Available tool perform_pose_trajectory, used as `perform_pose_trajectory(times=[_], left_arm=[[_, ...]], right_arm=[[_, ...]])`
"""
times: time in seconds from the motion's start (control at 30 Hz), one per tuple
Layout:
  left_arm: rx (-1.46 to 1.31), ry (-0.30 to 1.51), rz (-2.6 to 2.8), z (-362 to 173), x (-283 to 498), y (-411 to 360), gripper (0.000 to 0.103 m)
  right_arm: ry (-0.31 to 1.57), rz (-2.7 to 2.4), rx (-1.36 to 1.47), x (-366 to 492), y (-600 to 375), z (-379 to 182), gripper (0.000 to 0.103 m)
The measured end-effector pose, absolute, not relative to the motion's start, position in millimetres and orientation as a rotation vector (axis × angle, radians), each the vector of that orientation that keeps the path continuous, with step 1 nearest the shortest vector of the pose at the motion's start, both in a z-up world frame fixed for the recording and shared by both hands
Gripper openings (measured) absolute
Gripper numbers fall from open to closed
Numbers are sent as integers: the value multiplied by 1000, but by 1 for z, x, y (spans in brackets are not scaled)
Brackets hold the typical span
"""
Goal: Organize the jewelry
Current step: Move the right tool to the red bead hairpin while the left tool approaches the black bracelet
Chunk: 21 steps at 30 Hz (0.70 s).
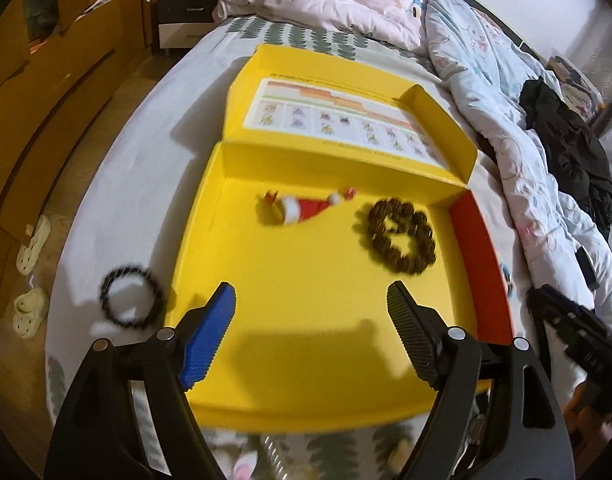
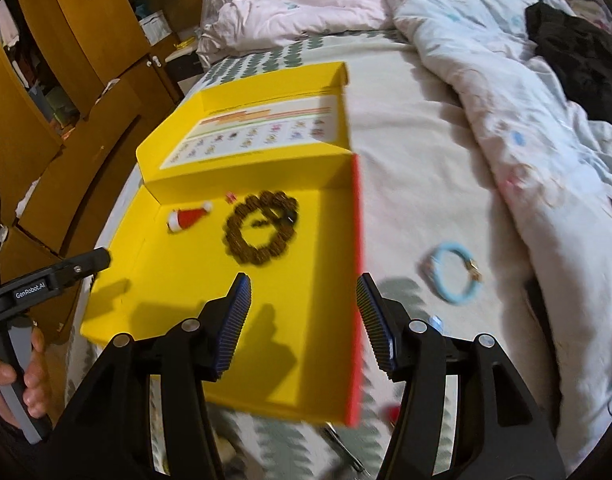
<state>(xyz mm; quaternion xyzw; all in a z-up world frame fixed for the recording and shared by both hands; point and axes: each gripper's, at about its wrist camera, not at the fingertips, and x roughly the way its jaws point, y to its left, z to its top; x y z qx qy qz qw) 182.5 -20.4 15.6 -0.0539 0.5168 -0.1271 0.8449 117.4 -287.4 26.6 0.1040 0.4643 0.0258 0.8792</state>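
An open yellow box lies on the bed with its lid folded back. Inside it lie a brown beaded bracelet and a small red Santa-hat clip. A black beaded bracelet lies on the sheet left of the box. A light blue bracelet lies on the sheet right of the box. My left gripper is open and empty above the box's near half. My right gripper is open and empty over the box's right wall.
Rumpled duvets and a black garment fill the bed's far and right side. Wooden wardrobes stand left, with slippers on the floor. Small metal items lie near the box's front edge.
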Motion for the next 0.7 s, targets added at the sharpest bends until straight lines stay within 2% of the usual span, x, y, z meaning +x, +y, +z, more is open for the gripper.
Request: perform_pose_trajectory(times=[0.33,0.7], left_arm=[[-149,1045,-186,23,139,46,79],[-213,1087,-114,6,143,106,81]], right_arm=[[991,-29,226,55,-335,14,59],[1052,-79,242,23,-344,-14,59]])
